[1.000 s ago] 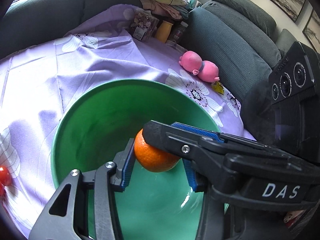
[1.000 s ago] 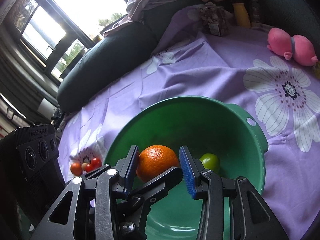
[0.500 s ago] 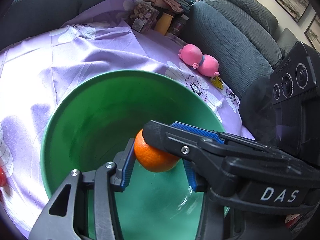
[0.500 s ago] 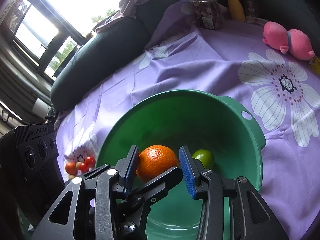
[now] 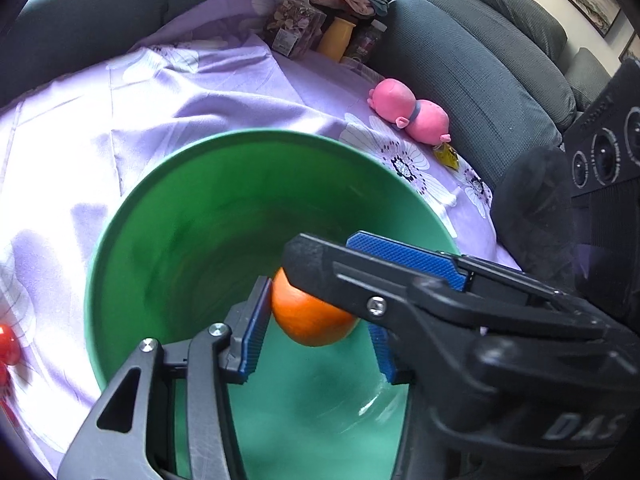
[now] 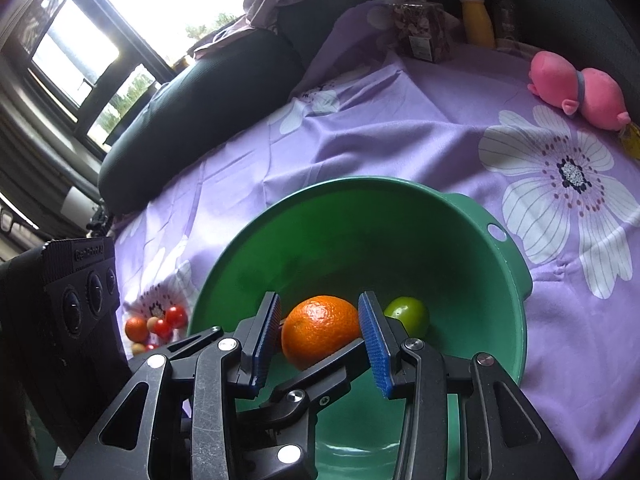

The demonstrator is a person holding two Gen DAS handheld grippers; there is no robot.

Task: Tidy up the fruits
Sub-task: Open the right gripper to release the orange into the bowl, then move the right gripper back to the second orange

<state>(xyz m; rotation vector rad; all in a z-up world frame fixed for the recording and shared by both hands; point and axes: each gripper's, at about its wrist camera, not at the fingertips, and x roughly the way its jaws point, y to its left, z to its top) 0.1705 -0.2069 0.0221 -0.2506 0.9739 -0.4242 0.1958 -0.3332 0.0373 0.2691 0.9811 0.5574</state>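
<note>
Over the last second nothing has changed: the crossed left gripper (image 5: 316, 334) and right gripper (image 6: 320, 320) both stay clamped on the 1 orange (image 6: 316, 336), hanging inside the green bowl (image 6: 516, 280) over its near edge, so its release is still pending.

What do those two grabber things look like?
Both grippers, left and right, are black plastic frames with triangle cut-outs, silver screw heads, and blue bumpy pads lining the jaws. One shows grey letters "DAS". A black camera block sits atop the left one.
</note>
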